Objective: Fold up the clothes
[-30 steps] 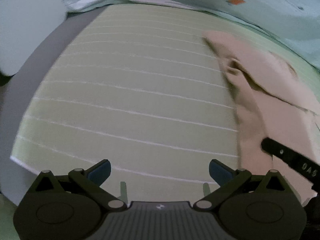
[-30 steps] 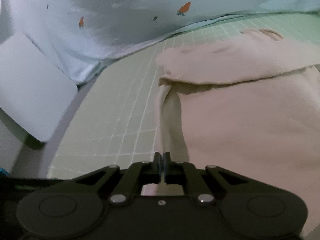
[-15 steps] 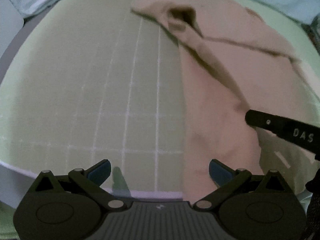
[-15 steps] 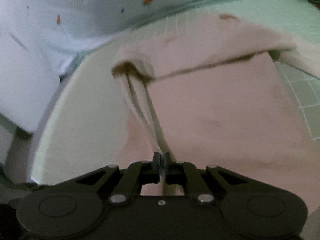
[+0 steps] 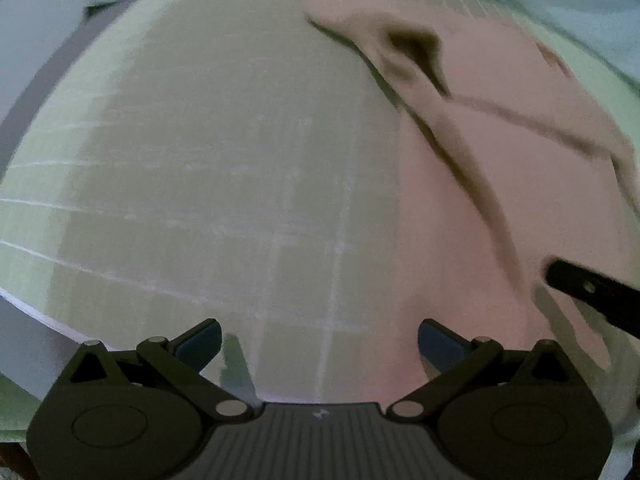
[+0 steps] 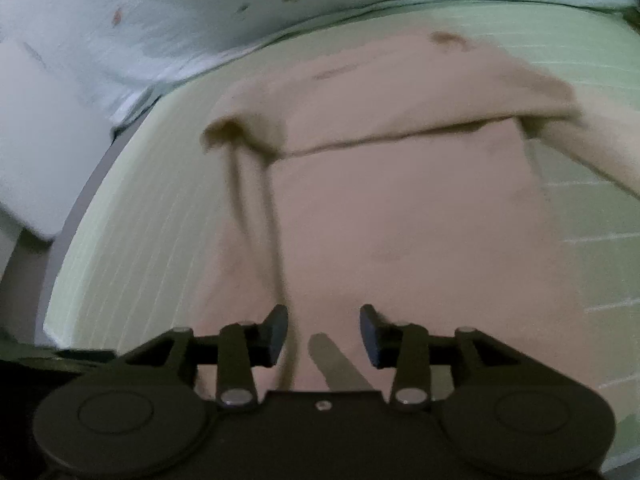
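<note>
A pale pink garment [image 6: 400, 208] lies on the green grid mat [image 6: 140, 216], its top part folded over and a narrow fold running down its left side. My right gripper [image 6: 323, 332] is open just above the garment's near edge, holding nothing. In the left wrist view the garment [image 5: 500, 184] fills the right half. My left gripper [image 5: 319, 344] is open and empty over the mat [image 5: 200, 160], its right finger at the garment's left edge. A finger of the right gripper [image 5: 592, 292] shows at the right.
A light blue cloth with small orange prints [image 6: 240, 20] lies bunched behind the mat. A white object [image 6: 36, 140] stands at the left beyond the mat's edge. The mat's near edge [image 5: 40, 320] runs at the lower left.
My right gripper, shut on the garment's left fold before, has opened and let it go. The left gripper has shifted a little; it stays open.
</note>
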Motion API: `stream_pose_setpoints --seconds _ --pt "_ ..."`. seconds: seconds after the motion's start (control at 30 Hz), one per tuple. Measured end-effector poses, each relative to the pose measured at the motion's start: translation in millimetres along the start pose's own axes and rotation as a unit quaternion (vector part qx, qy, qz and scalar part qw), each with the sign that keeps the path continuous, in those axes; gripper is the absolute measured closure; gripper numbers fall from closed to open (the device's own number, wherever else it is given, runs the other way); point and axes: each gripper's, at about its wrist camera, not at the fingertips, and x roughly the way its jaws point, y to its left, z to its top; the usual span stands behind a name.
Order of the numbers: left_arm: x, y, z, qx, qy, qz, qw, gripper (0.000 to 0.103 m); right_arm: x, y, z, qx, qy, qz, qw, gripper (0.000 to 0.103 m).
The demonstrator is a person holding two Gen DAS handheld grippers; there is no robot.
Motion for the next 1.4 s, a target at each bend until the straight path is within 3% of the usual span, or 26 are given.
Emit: stream_pose_setpoints --seconds 0.27,0.57,0.7,0.8,0.93,1.0,1.03,1.1,1.13,1.17,1.2,1.23,1.27,1.4 --pt "-15.6 37.4 70.0 -0.126 -0.053 -0.013 0.9905 0.000 -13.5 -58.8 44.9 0.093 -0.066 -0.055 0.992 0.059" --pt "15.0 47.1 151.5 -0.207 -0.052 -0.051 0.9756 0.000 -19.9 -126.0 88.4 0.159 -0.133 -0.136 0.969 0.055" --pt "43.7 48.7 190.5 -0.256 -0.043 -0.098 0.9606 0.000 -3.9 -155.3 112.1 0.195 -0.132 -0.138 0.962 0.054" --pt "71.1 48.1 218.3 -0.293 -0.029 -0.117 0.9484 0.001 9.0 -171.2 128.0 0.218 -0.116 -0.117 0.962 0.050" --pt "99.4 36.3 247.9 -0.294 -0.021 -0.114 0.9487 0.005 27.8 -177.2 144.2 0.220 -0.090 -0.115 0.965 0.048" --pt "103.7 34.7 254.2 -0.305 -0.021 -0.106 0.9463 0.005 32.2 -174.6 148.7 0.210 -0.087 -0.108 0.968 0.054" --pt "103.5 32.7 256.4 -0.310 -0.029 -0.106 0.9443 0.009 33.6 -172.5 150.2 0.207 -0.085 -0.104 0.969 0.058" --pt "104.0 28.5 259.9 -0.308 -0.038 -0.099 0.9454 0.016 36.7 -171.4 152.9 0.209 -0.088 -0.097 0.969 0.079" --pt "103.9 26.2 261.8 -0.305 -0.044 -0.091 0.9471 0.029 38.5 -170.5 153.8 0.208 -0.088 -0.094 0.970 0.086" --pt "104.2 23.8 265.2 -0.297 -0.048 -0.084 0.9500 0.035 39.7 -169.4 154.7 0.203 -0.090 -0.098 0.970 0.098" --pt "104.5 21.4 268.5 -0.289 -0.052 -0.077 0.9527 0.054 38.9 -168.8 155.2 0.196 -0.095 -0.104 0.970 0.098" --pt "104.7 19.1 271.8 -0.282 -0.056 -0.072 0.9551 0.083 38.1 -168.3 155.8 0.189 -0.099 -0.110 0.971 0.098" --pt "104.5 18.0 274.3 -0.279 -0.057 -0.076 0.9556 0.095 35.3 -168.0 156.9 0.184 -0.108 -0.114 0.970 0.098" --pt "94.8 10.2 288.7 -0.254 -0.081 -0.081 0.9603 0.099 12.0 -168.0 163.3 0.172 -0.158 -0.123 0.965 0.099"
